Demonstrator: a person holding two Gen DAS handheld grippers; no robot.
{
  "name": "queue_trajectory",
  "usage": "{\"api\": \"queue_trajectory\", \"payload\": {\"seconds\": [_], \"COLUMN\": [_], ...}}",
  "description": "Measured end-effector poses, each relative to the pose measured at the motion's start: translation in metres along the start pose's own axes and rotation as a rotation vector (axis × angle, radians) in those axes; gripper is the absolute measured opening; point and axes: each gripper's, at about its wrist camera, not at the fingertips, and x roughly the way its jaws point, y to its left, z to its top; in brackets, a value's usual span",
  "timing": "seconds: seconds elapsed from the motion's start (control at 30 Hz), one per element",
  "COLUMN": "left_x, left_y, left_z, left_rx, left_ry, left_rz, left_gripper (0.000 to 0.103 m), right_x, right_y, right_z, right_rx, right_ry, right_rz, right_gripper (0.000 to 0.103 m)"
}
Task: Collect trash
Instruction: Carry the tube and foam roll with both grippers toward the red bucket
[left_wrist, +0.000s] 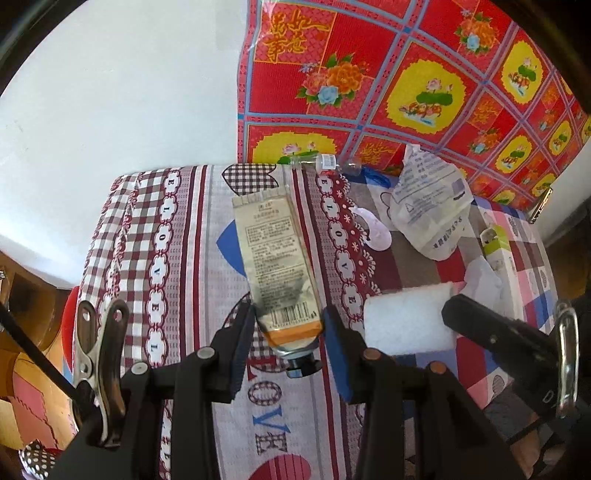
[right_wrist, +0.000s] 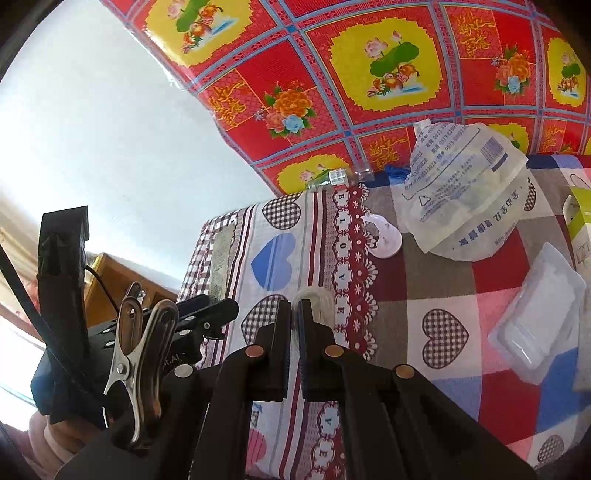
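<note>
While both grippers hang over the patterned cloth (left_wrist: 177, 236), the scene reads so, from left to right:

Left gripper (left_wrist: 288, 321): clamped on the lower end of a flattened tube (left_wrist: 275, 258), near its barcode, cap towards the camera.
Right gripper (right_wrist: 295, 314): jaws pressed together on a white pad (left_wrist: 410, 317), which it carries just right of the tube.
Plastic bag (right_wrist: 461, 195): crumpled, on the cloth further back.
Small bottle (right_wrist: 334, 177): lying at the far edge.
Clear tray (right_wrist: 535, 321): far right, on the checks.
</note>
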Motion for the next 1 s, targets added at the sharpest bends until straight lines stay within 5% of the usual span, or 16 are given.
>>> {"api": "queue_trajectory", "payload": {"seconds": [1.0], "left_x": [-0.052], "left_y": [0.012], "left_z": [-0.057], "left_rx": [-0.120], "left_ry": [-0.070], "left_rz": [0.093], "left_gripper": [0.040], "right_x": [-0.022], "right_y": [0.006], "right_z": [-0.042], "right_rx": [-0.073], "right_ry": [0.020], "right_rz": [0.122], "right_gripper": [0.005]}}
